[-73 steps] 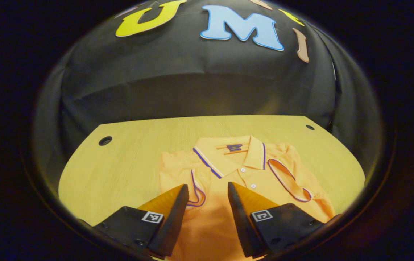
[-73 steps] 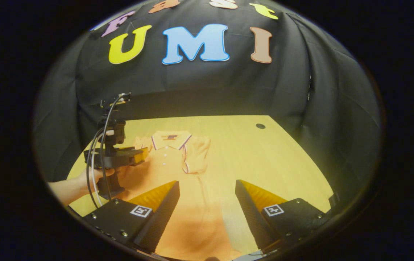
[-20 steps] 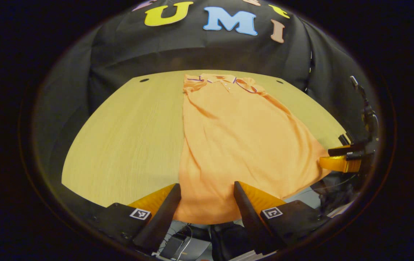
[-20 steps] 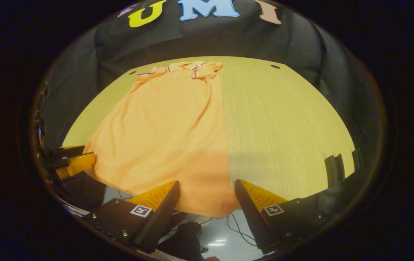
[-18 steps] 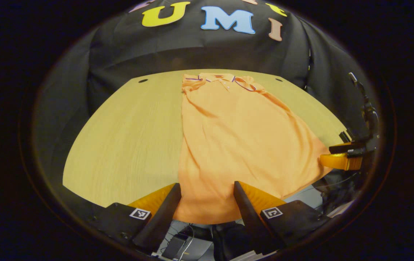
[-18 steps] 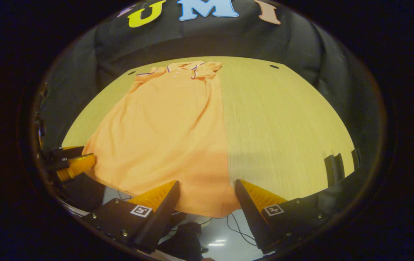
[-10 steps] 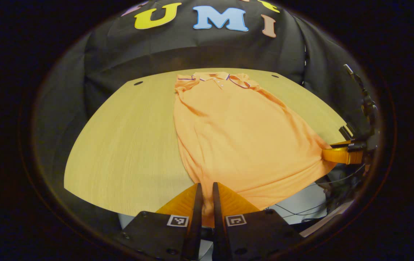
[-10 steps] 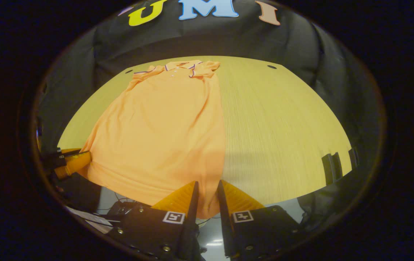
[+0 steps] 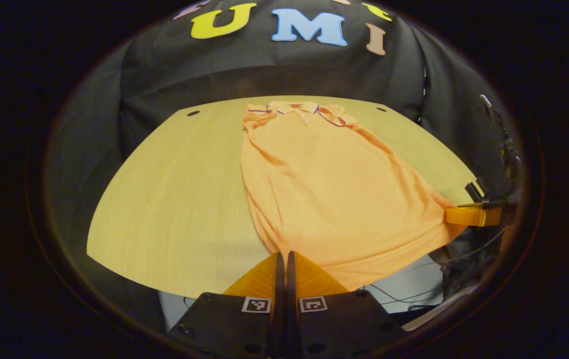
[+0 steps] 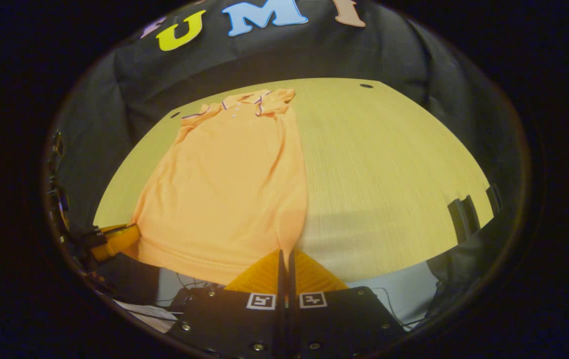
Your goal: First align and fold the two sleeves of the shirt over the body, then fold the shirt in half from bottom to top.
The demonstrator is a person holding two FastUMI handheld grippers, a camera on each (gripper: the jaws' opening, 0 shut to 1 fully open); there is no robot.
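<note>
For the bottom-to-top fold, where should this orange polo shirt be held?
By the two hem corners, from the table's near edge. The orange polo shirt lies flat, collar far, hem overhanging; the left tool and right tool are shut there.

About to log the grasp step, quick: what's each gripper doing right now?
Left gripper: closed, pinching the hem corner of the orange shirt.
Right gripper: closed, pinching the shirt's other hem corner.

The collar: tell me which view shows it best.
The left gripper view. There the collar faces the camera almost squarely, its striped edges and placket buttons legible, between the folded sleeves. In the right gripper view the collar is smaller and skewed, off to the left, with less detail.
</note>
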